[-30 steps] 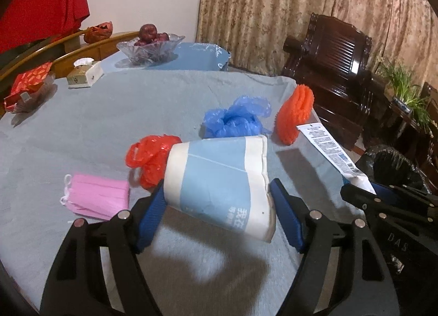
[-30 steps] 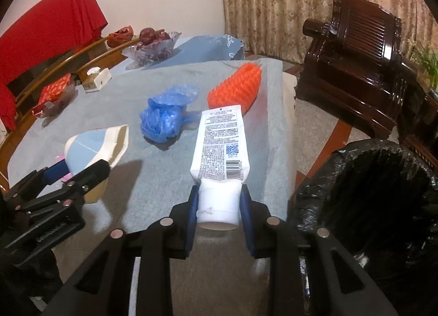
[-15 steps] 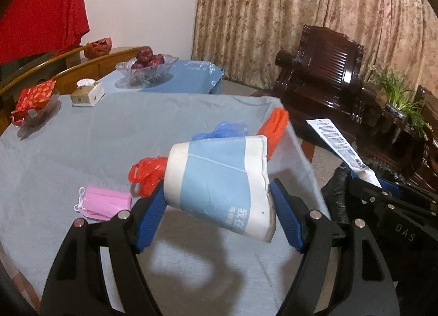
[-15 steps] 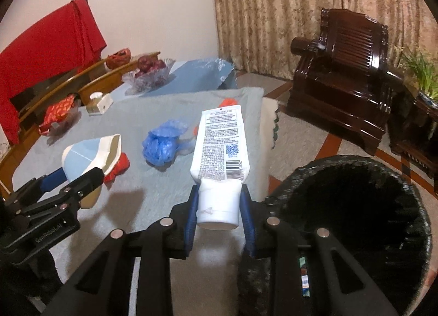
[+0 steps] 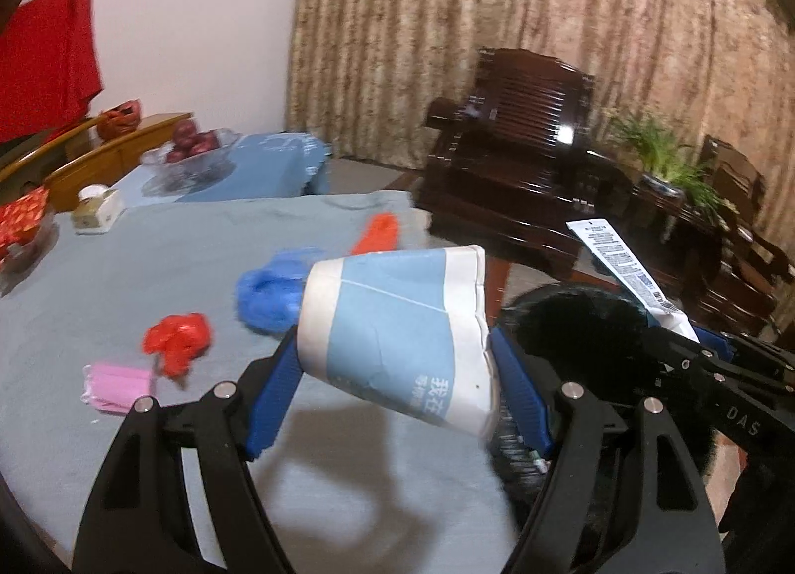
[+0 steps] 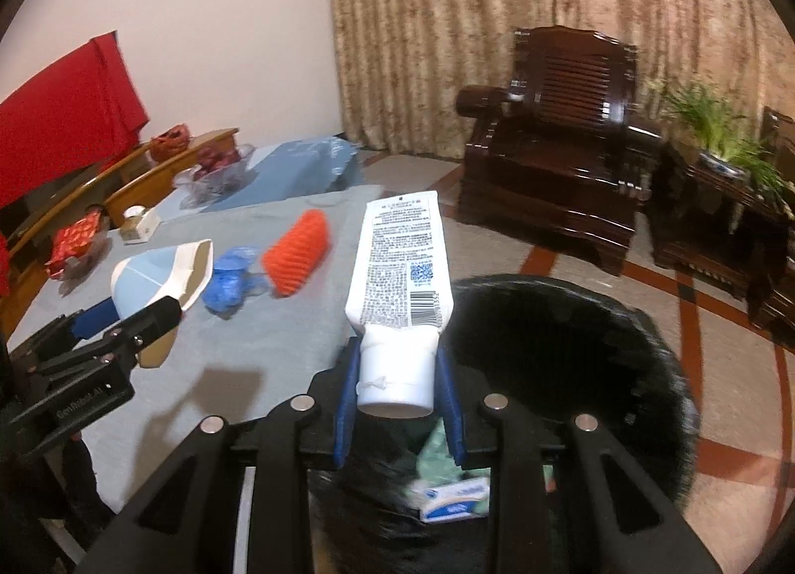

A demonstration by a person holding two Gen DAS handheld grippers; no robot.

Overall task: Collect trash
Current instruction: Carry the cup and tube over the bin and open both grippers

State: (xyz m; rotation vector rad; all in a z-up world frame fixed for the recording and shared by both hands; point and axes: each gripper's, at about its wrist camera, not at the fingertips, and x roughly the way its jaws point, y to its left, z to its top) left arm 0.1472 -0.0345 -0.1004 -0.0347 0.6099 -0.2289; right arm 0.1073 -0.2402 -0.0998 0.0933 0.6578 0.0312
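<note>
My left gripper (image 5: pixel 397 375) is shut on a blue and white paper cup (image 5: pixel 397 335) and holds it above the table's right edge, beside the black-lined trash bin (image 5: pixel 586 320). My right gripper (image 6: pixel 397 375) is shut on a white tube (image 6: pixel 397 271) by its cap, over the bin's near rim (image 6: pixel 571 350). The cup also shows in the right wrist view (image 6: pixel 159 271). On the grey tablecloth (image 5: pixel 124 286) lie a blue plastic wad (image 5: pixel 268 295), an orange ribbed piece (image 5: pixel 377 236), a red wad (image 5: pixel 176 338) and a pink face mask (image 5: pixel 117 385).
A glass fruit bowl (image 5: pixel 189 151), a small box (image 5: pixel 97 211) and a red packet (image 5: pixel 22 221) stand at the table's far side. A dark wooden armchair (image 6: pixel 551 136) and a potted plant (image 6: pixel 720 136) stand beyond the bin. Trash lies inside the bin (image 6: pixel 452 499).
Both grippers have moved right off the table toward the bin with their loads. The bin now lies under the right gripper and next to the left one.
</note>
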